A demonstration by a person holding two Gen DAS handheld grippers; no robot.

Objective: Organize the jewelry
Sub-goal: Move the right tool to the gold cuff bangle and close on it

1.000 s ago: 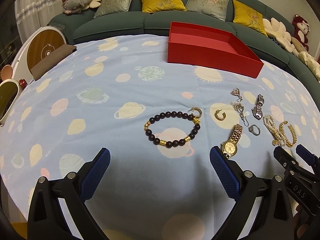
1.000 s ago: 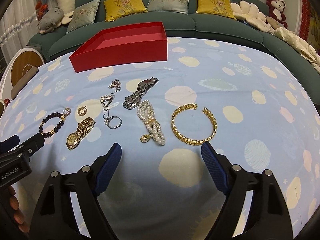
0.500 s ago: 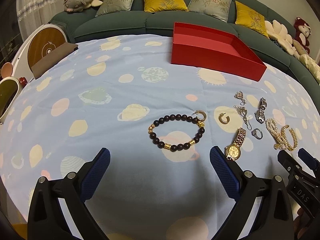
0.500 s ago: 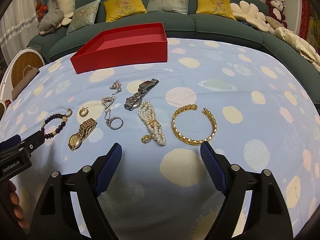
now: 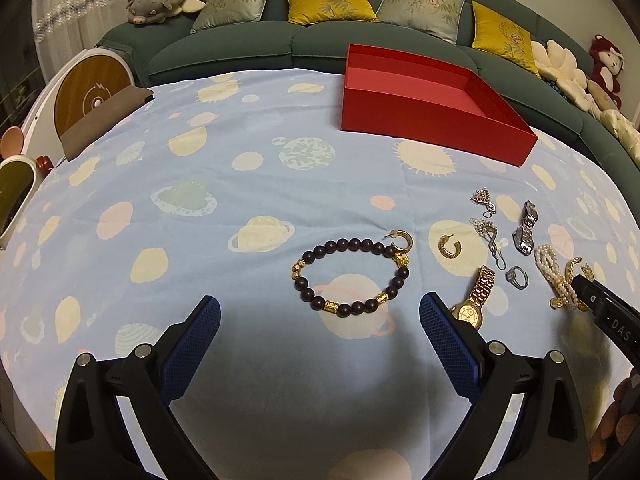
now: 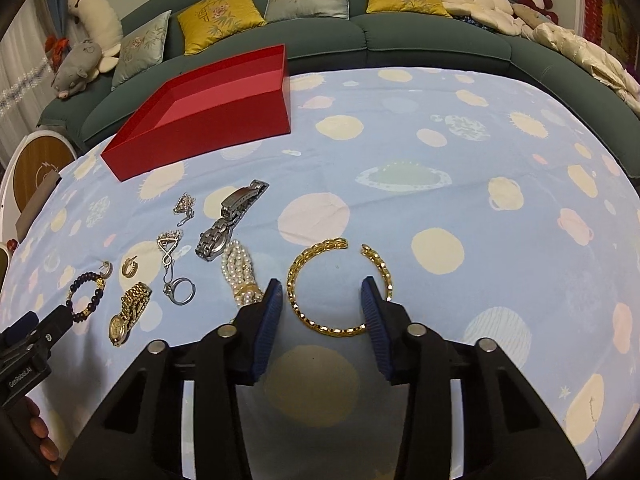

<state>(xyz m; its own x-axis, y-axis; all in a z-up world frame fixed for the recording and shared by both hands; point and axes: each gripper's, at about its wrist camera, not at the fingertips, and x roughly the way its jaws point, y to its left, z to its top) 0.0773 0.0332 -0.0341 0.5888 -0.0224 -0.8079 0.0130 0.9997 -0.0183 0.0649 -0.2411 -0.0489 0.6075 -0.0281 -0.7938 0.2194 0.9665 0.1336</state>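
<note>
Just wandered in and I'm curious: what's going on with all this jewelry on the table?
A person is sorting jewelry with a hand-held gripper in each hand. The right gripper is down over the gold chain bangle, its jaws open on either side of it, not yet closed. The left gripper hangs open near the dark bead bracelet. The watches, pearls, earrings and ring lie on the cloth; the red box looks empty.

Two low wrist views facing the sofa (image 5: pixel 400 40) — sharing jewelry, red box (image 6: pixel 208 116)
</note>
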